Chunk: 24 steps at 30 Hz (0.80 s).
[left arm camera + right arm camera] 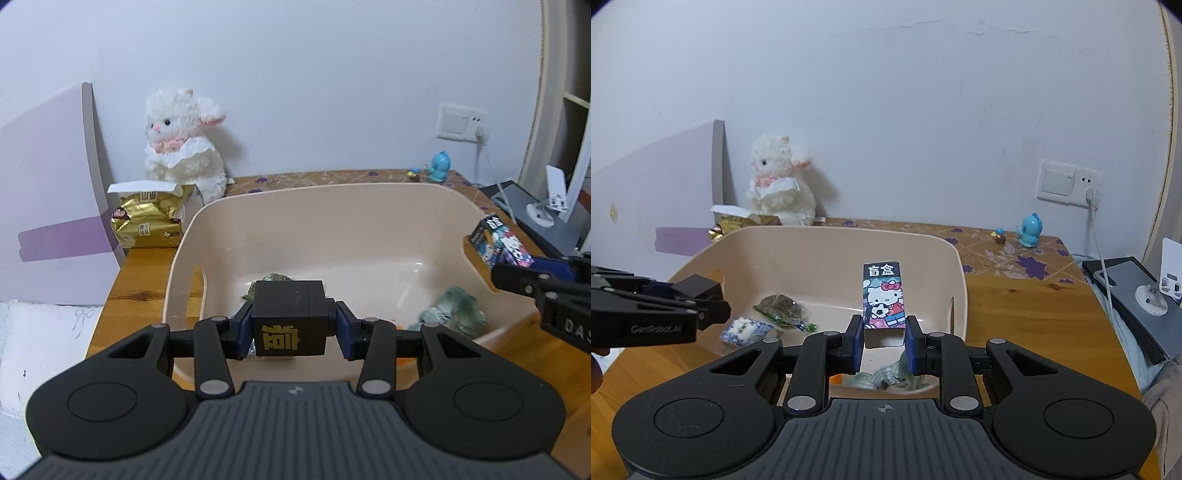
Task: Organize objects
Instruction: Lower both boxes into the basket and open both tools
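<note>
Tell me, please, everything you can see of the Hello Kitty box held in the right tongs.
The Hello Kitty box is a tall, narrow carton, seemingly printed cardboard, black on top with white Chinese characters above a cartoon cat with a red bow and a football. It stands roughly upright, its lower end clamped between the blue pads of the right tongs, above the beige tub.

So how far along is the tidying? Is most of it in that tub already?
Partly done. The beige tub already holds a green wrapped item, a small blue-and-white packet and a pale green plush. In hand: the left tongs grip a black cube over the tub, and the right tongs hold a Hello Kitty blind box above it. Both still need dropping in.
</note>
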### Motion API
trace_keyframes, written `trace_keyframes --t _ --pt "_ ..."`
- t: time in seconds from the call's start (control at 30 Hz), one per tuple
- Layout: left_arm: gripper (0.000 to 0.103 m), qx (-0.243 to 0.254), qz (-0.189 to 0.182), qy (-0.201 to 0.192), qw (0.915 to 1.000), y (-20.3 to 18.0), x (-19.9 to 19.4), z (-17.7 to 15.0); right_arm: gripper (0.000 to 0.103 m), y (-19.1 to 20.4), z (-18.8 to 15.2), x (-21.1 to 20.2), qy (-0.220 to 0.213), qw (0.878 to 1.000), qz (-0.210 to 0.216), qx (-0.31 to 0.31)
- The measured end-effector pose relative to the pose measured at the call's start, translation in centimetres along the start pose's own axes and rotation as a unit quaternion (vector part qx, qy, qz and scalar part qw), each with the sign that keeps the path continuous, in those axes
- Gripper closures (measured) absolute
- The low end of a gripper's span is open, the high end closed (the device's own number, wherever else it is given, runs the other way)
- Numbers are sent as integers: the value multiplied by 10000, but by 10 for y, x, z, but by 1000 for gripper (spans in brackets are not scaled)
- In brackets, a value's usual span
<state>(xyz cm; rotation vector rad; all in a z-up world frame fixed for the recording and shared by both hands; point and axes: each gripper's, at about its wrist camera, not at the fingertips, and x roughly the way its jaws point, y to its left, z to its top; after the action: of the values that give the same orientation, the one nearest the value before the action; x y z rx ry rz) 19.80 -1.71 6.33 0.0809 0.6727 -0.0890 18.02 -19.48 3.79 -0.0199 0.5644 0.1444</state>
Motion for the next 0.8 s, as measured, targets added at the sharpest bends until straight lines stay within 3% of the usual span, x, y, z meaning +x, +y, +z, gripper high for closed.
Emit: trace_keyframes --t 0.3,0.33,0.4,0.47,0.63,0.8 --pt "56 -36 73 340 9994 4 34 -5 80 10 -1 21 190 9994 -237 -193" --pt "56 -30 83 312 9995 4 33 -6 70 10 -2 22 184 9993 -279 -186" --pt "52 13 113 243 9996 4 28 -5 64 9 -2 21 180 9994 -271 -138" --pt "29 8 144 158 9998 5 21 -5 54 8 -2 17 156 9995 -265 -86" --pt "22 -66 175 15 9998 7 1 -4 29 4 -3 -2 -12 9996 -275 52" --pt "13 -134 266 -38 9995 9 -21 -10 20 1 -7 -24 -91 9994 -230 222"
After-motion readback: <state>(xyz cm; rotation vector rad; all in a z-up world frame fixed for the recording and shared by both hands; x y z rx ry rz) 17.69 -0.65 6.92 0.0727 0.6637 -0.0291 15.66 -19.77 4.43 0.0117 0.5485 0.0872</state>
